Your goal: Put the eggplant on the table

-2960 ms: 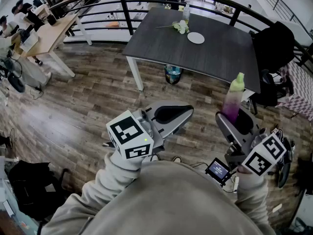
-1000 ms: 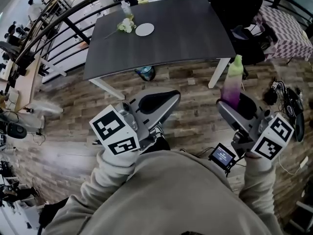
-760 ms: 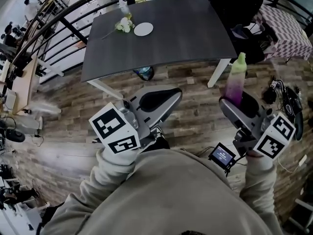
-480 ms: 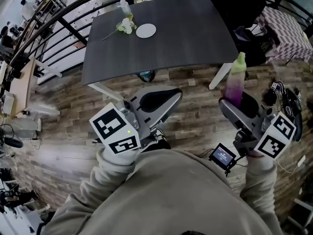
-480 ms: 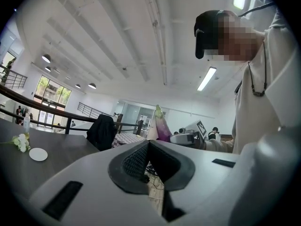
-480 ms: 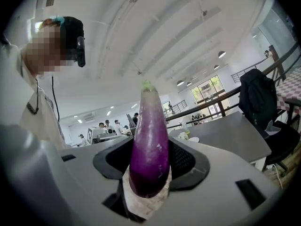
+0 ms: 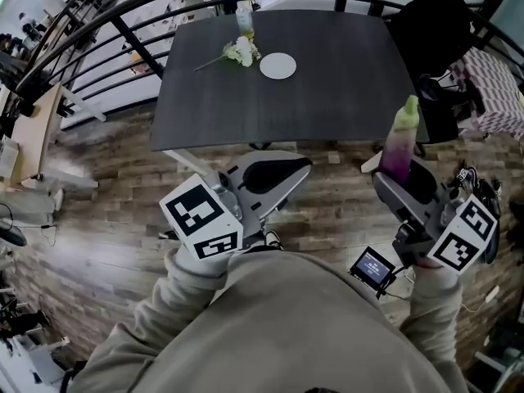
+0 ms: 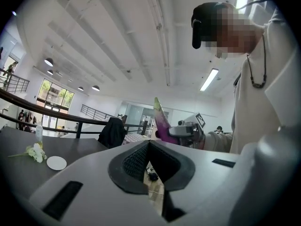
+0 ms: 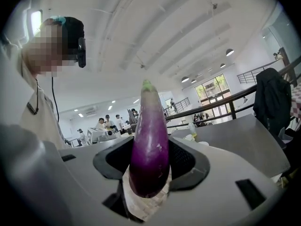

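Observation:
A long purple eggplant (image 9: 150,145) with a pale green tip stands upright between the pads of my right gripper (image 9: 150,142), which is shut on its lower end. In the head view the eggplant (image 7: 399,142) rises from the right gripper (image 7: 399,177) just short of the near right corner of the dark grey table (image 7: 327,97). My left gripper (image 7: 304,167) is level at the table's near edge. Its tips touch in the left gripper view (image 8: 149,144) and it holds nothing. That view also shows the eggplant (image 8: 161,121) off to the right.
A white plate (image 7: 278,65), a bunch of white flowers (image 7: 240,51) and a bottle (image 7: 243,15) sit at the table's far side. A black chair with a dark coat (image 7: 434,31) stands at the right end. A curved black railing (image 7: 131,39) runs behind.
Both grippers have moved toward the table, whose near edge is now close above them in the head view. The eggplant stays upright in the right gripper.

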Action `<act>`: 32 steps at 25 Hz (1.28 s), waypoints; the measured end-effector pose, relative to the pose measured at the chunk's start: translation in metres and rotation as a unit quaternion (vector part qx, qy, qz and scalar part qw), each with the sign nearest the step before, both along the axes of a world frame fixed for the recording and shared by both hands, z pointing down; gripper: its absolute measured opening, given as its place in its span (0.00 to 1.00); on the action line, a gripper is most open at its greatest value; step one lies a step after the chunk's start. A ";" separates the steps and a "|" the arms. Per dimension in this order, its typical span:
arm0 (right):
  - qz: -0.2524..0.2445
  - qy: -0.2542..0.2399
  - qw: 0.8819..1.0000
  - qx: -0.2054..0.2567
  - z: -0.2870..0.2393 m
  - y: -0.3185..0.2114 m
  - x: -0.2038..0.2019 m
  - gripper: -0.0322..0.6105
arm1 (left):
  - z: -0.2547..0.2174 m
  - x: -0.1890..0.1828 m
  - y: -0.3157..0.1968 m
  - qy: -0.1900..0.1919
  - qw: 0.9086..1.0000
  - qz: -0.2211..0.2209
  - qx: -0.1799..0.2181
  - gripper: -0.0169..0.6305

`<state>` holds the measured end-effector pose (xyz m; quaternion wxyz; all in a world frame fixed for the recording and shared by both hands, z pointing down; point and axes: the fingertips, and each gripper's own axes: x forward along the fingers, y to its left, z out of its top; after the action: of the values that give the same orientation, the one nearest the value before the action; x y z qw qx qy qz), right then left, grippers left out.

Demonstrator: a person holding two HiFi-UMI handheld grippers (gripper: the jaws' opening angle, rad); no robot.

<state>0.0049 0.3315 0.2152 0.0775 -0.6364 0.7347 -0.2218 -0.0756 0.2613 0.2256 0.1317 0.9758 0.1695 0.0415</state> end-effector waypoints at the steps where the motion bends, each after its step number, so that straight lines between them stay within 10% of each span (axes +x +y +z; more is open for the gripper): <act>1: -0.002 -0.001 1.000 0.001 -0.001 -0.013 -0.002 0.41 | 0.004 -0.003 -0.011 -0.005 1.000 0.001 0.002 0.04; 22: -0.072 -0.017 0.997 0.005 0.003 -0.141 -0.011 0.41 | 0.024 -0.034 -0.112 -0.023 0.998 -0.047 -0.017 0.04; 32: -0.090 -0.027 0.995 0.014 0.008 -0.160 0.041 0.41 | 0.025 0.019 -0.126 -0.018 0.998 -0.054 -0.019 0.04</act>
<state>0.0459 0.1713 0.2228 0.0861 -0.5605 0.7897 -0.2342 -0.0569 0.1355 0.2501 0.1551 0.9800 0.1145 0.0486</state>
